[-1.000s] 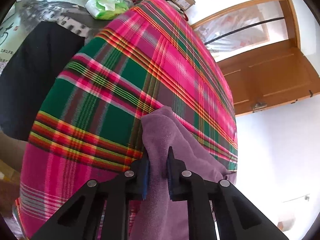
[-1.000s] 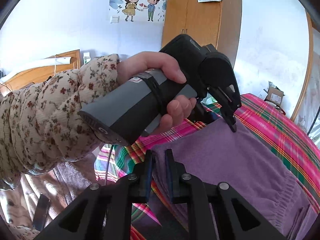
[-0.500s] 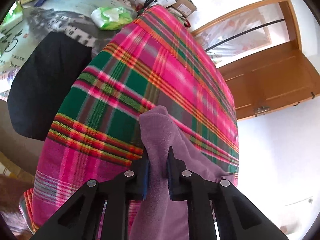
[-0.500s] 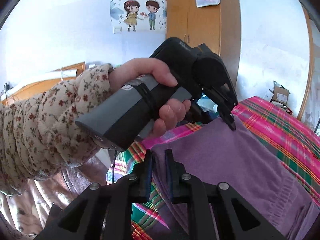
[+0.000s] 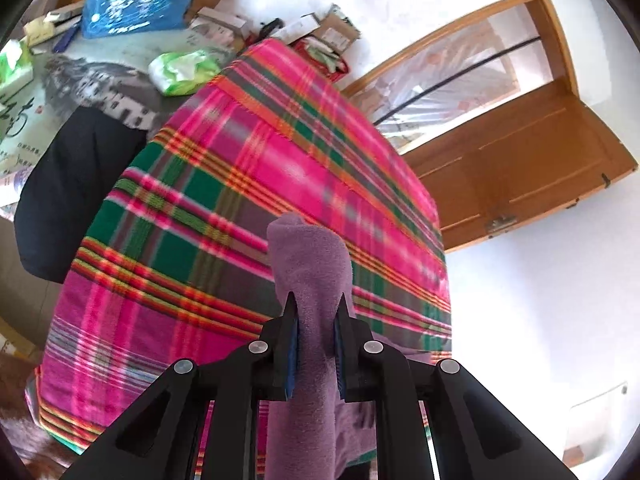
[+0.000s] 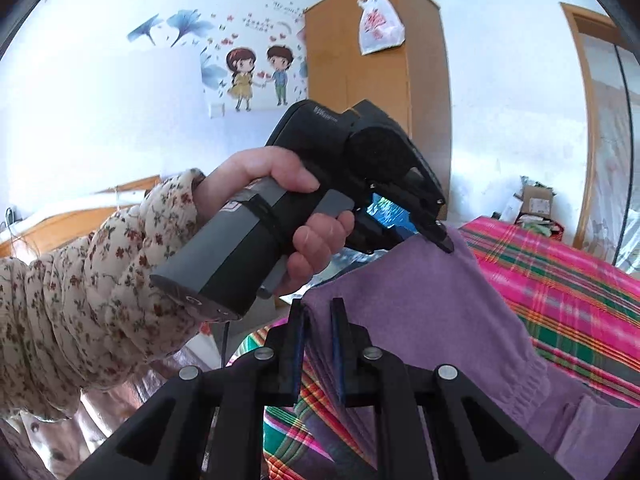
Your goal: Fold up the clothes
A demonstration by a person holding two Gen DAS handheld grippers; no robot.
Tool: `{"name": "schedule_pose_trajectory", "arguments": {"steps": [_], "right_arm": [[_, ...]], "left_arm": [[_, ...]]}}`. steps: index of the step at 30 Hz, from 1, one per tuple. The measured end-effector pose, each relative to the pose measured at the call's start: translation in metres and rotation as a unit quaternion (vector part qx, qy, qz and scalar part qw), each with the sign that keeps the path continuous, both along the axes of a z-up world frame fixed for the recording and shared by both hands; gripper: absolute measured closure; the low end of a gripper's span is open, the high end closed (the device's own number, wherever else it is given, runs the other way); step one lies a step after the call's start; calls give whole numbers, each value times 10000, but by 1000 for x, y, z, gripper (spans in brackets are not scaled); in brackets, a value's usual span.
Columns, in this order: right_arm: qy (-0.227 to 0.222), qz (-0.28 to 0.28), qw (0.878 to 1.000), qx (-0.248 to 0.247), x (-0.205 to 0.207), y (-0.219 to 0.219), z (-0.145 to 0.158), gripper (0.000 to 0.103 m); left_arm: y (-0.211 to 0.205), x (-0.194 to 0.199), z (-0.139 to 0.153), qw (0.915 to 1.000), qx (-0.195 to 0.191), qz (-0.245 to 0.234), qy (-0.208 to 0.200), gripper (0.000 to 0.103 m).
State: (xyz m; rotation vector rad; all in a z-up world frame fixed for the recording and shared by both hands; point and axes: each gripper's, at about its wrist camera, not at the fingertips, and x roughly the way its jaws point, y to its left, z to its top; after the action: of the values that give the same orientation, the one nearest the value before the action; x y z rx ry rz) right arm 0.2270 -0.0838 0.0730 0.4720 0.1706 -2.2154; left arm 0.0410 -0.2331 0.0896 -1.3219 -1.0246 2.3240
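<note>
Two claws are holding up a purple piece of clothing over a bright striped blanket.

The left gripper is pinching a thick fold of the purple garment between its two fingers, and the cloth is sticking up past the tips. The right gripper is pinching another edge of the same garment, which is stretching across to the left one. The rest of the cloth is hanging down and lying on the pink and green plaid blanket. A hand in a flowery sleeve is gripping the left gripper's grey handle. A black cloth is lying beside the blanket. A wooden door is standing behind.
</note>
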Motion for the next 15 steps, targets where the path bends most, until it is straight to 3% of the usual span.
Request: {"name": "schedule_pose_trajectory", "arguments": {"steps": [15], "right_arm": [[136, -702, 9944, -772, 23, 86, 42, 90]], "left_arm": [[84, 0, 57, 9984, -185, -318, 427, 88]]}}
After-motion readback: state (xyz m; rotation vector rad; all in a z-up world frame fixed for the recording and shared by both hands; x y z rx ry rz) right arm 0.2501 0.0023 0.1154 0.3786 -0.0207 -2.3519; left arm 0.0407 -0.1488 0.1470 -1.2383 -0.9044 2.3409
